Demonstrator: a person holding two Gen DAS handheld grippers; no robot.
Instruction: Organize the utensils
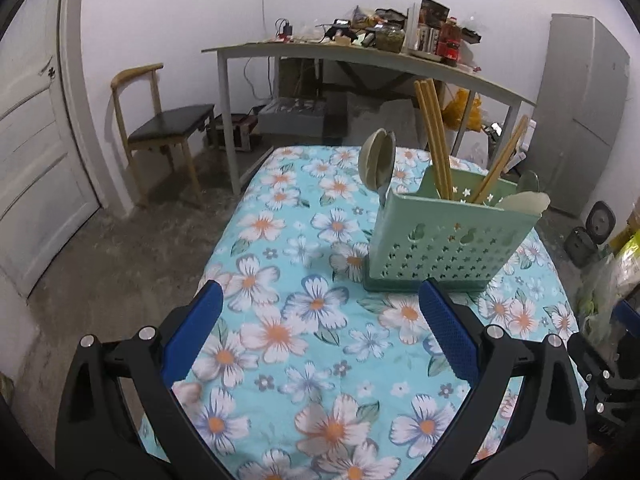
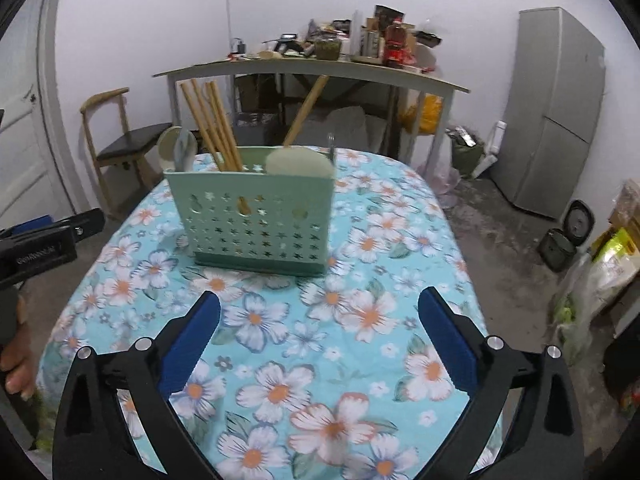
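1. the green plastic utensil caddy (image 1: 440, 240) sits upright on the floral tablecloth (image 1: 312, 344), toward the far right of the table in the left wrist view and roughly far-centre in the right wrist view (image 2: 256, 220). it's a boxy holder on a darker green base, and its front wall is punched with little star and gourd-shaped cutouts.
2. a bunch of pale wooden chopsticks (image 1: 434, 140) stands in the left part of it, leaning a bit, and one more chopstick (image 1: 500, 164) tilts off to the right.
3. two pale rounded spoons (image 1: 376, 160) stick up at the caddy's left end, bowls up. another pale spoon bowl (image 1: 524, 202) peeks over the rim at the right end.
4. left gripper (image 1: 320, 292) hovers over the near part of the cloth with its textured blue pads (image 1: 448, 328) spread wide, nothing between them.
5. right gripper (image 2: 320, 300) is the same deal, fingers wide apart and empty, just near of the caddy and not touching it.
6. the cloth is soft-looking, light blue with white and orange flowers.
7. further back there's a wooden chair (image 1: 160, 128) with a dark seat, a cluttered long table (image 1: 360, 60), and a grey fridge (image 1: 580, 120) on the right.
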